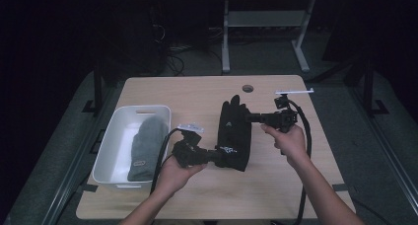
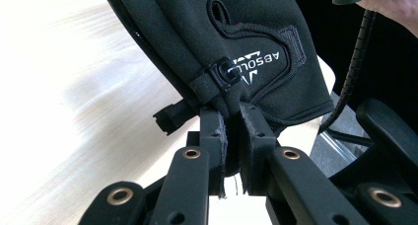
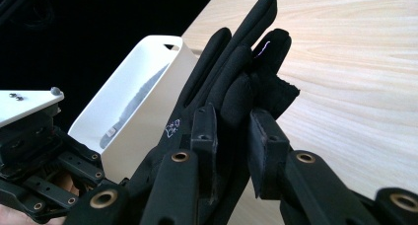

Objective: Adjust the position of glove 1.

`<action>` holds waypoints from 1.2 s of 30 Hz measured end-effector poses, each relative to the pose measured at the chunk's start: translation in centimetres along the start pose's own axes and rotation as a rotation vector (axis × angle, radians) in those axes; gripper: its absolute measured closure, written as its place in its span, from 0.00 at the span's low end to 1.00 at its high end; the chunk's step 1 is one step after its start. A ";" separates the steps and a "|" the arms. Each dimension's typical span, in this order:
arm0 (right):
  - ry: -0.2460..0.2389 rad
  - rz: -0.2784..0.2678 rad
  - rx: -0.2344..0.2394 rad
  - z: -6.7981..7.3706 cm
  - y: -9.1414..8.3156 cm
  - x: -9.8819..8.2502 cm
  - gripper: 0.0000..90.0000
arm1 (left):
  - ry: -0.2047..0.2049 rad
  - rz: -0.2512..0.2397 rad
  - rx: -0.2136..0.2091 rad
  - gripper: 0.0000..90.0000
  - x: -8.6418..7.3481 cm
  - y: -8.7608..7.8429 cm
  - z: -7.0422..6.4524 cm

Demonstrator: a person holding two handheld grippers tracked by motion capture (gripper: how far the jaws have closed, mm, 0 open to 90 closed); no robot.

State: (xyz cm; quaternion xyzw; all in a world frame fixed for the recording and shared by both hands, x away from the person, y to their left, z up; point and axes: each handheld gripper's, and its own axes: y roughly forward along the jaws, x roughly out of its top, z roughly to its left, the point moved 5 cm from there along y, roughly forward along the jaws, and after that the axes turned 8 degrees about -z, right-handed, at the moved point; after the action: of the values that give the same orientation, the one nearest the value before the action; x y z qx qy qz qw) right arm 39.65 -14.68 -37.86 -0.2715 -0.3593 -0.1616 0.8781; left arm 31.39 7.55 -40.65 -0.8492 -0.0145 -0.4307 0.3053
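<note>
Left gripper view: glove [image 2: 236, 47] logo, clip.

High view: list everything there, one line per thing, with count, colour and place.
Black glove: one, black, held up over the table's middle between both grippers.
Grey mitten: one, grey, lying in the bin.
Bin: one, white, on the table's left side.
Table: one, light wood, with a round hole near its far edge.
Desk frame: one, pale, on the floor beyond the table.
Left gripper: one, black, jaws shut on the glove's cuff.
Right gripper: one, black, jaws shut on the glove's fingers.
Hands: two, left hand and right hand, each holding a gripper.
</note>
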 end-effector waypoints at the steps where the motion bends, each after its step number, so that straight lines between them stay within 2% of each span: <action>1: 0.007 0.001 0.003 0.2 0.2 0.1 0.83 | -0.005 -0.002 0.003 0.91 0.0 -0.1 0.0; 13: 0.001 0.001 0.024 1.5 1.4 1.1 0.83 | 0.005 -0.017 0.030 0.91 0.4 -1.8 0.7; 24: -0.030 0.008 0.036 2.9 2.7 2.0 0.84 | 0.004 -0.034 0.055 0.91 0.7 -3.6 1.3; 36: -0.053 0.016 0.061 4.6 4.4 3.0 0.84 | -0.013 -0.053 0.082 0.91 0.8 -5.7 2.0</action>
State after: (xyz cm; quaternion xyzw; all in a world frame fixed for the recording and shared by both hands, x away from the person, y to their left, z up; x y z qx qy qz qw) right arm 41.29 -8.65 -34.58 -0.2517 -0.3848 -0.1365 0.8775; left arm 31.70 13.09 -38.05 -0.8382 -0.0567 -0.4321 0.3280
